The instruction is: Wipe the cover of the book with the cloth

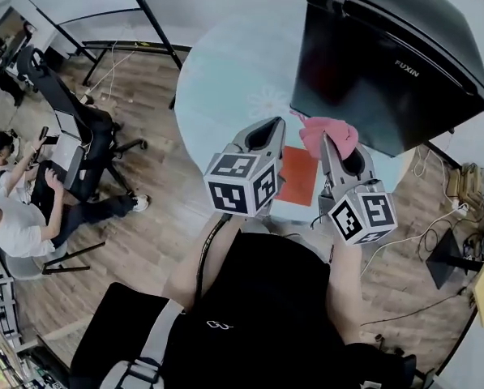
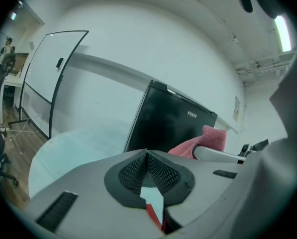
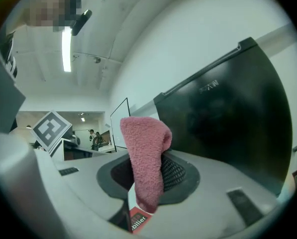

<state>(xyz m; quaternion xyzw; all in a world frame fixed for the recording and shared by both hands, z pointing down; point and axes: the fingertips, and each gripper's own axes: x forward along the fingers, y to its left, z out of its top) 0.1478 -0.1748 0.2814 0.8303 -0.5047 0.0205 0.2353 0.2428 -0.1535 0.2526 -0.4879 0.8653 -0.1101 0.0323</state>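
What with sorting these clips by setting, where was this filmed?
Likely an open office or lab: seated people at work, a whiteboard on a stand, and a black fridge on a round table.

The grey left gripper (image 1: pixel 267 130) and right gripper (image 1: pixel 332 143) bear black-and-white marker cubes (image 1: pixel 242 185) (black mesh pads (image 2: pixel 163 172) inside); the shirt (image 1: pixel 266 314) is black.

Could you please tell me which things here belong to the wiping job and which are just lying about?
Job: pink cloth, held in the right tongs; red book on the round table; left tongs, shut, empty.
Lying about: black FUXIN cabinet; office chair; whiteboard.
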